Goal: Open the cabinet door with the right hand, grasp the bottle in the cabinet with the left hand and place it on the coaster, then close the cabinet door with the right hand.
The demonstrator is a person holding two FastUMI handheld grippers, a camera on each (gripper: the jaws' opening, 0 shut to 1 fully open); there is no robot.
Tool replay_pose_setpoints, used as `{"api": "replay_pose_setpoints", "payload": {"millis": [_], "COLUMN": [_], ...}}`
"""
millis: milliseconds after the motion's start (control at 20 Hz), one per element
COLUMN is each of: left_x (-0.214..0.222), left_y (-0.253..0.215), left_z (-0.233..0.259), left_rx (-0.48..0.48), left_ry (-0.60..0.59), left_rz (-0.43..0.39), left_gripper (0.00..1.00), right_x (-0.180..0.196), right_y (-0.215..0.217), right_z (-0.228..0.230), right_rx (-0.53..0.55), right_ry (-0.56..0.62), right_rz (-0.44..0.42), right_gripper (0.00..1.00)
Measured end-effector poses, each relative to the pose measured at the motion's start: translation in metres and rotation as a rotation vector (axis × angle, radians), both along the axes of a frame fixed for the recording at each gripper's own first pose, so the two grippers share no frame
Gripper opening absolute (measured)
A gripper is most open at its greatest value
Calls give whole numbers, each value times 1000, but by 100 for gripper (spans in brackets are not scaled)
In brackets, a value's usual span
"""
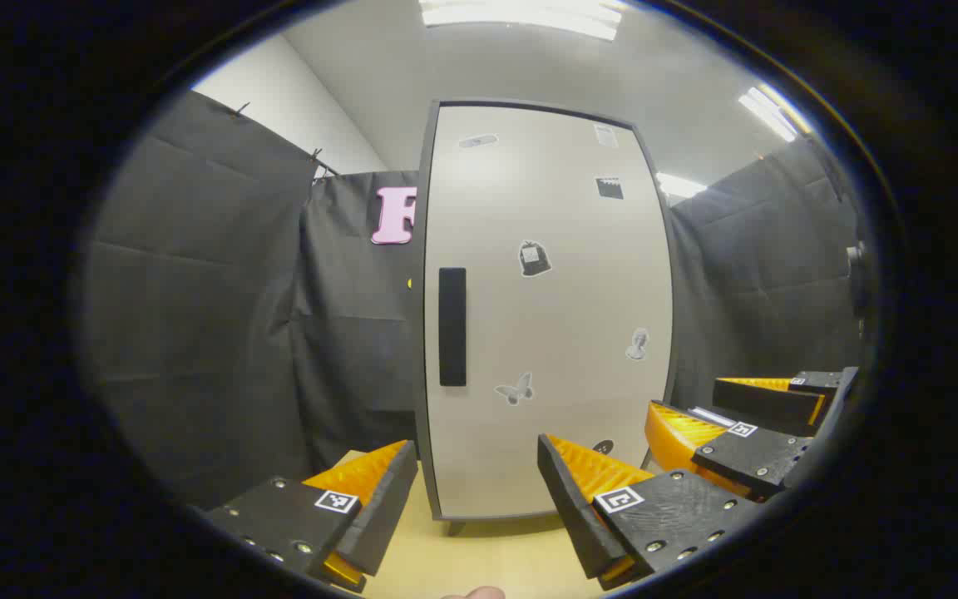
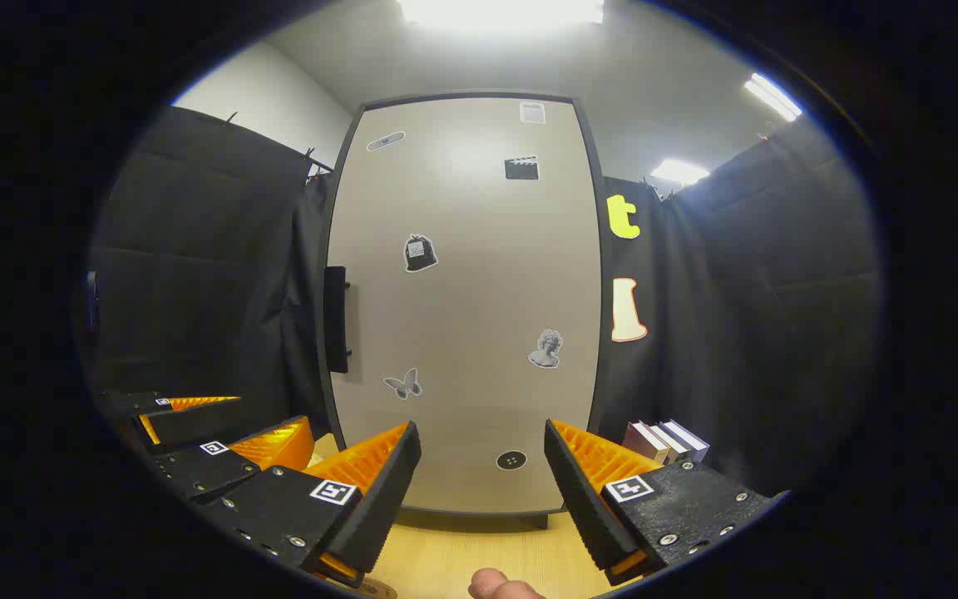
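Both grippers, left gripper (image 1: 479, 491) and right gripper (image 2: 483, 491), wide open and empty, before closed cabinet door (image 2: 462, 299)

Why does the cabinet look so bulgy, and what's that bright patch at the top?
Left gripper view: the fisheye lens bows the cabinet door outward, and ceiling lights glare at the top. Right gripper view: same bulge, a stronger blown-out light overhead, and a soft sheen on the door's upper part.

Both looking low and level at the closed cabinet door (image 1: 545, 316) (image 2: 462, 299) from near; left gripper view set further left.
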State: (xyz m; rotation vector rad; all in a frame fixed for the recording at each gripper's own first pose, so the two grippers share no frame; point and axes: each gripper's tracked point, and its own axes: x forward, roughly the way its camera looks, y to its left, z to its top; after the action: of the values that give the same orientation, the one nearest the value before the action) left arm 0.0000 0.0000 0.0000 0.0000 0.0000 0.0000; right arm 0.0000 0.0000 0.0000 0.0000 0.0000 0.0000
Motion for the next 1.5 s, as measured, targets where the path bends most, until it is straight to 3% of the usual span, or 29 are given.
{"api": "replay_pose_setpoints", "payload": {"millis": [350, 450, 1000, 1500], "left_x": [1, 0, 8, 14], "left_y": [16, 15, 16, 25], "left_z": [5, 9, 10, 14], "left_rx": [-12, -19, -64, -30], "left_ry": [-20, -31, -12, -19], "left_rz": [29, 22, -3, -5], "left_gripper": [85, 89, 87, 87], "right_x": [-6, -8, -9, 6], "right_y": [-17, -19, -8, 3], "right_z": [-1, -1, -2, 4], "right_rx": [16, 28, 26, 37], "right_ry": [9, 16, 27, 22], "right_rz": [-36, -43, -20, -7], "right_gripper": [94, 94, 94, 94]}}
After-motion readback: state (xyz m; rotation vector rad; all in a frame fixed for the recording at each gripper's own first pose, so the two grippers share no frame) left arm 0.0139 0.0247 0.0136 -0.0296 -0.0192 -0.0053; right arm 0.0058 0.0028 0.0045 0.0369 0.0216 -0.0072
